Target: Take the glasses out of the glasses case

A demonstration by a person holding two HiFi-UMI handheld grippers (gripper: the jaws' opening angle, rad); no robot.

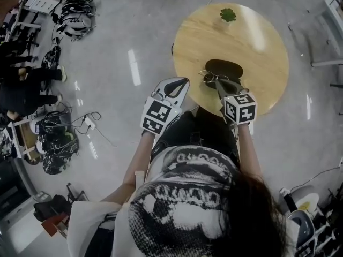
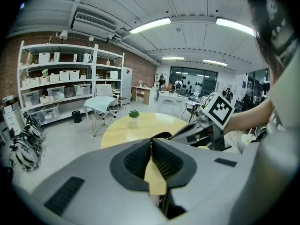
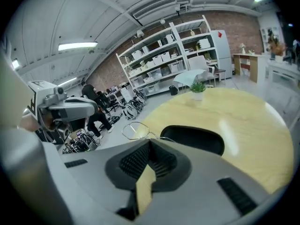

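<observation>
A black glasses case (image 1: 225, 68) lies open on the round wooden table (image 1: 257, 47); it also shows in the right gripper view (image 3: 193, 139). Thin wire-rimmed glasses (image 1: 208, 77) hang just left of the case, clear of it. My right gripper (image 1: 218, 83) is shut on them, and one lens (image 3: 135, 130) sticks out past the jaw tips (image 3: 149, 142). My left gripper (image 1: 184, 82) is off the table's left edge, over the floor, shut with nothing in it (image 2: 151, 139). It looks toward the right gripper's marker cube (image 2: 218, 109).
A small potted plant (image 1: 228, 15) stands at the table's far side. Helmets (image 1: 75, 9) and cables (image 1: 88, 123) lie on the floor at the left, near a person in black (image 1: 24, 84). Shelving (image 3: 173, 55) lines the brick wall.
</observation>
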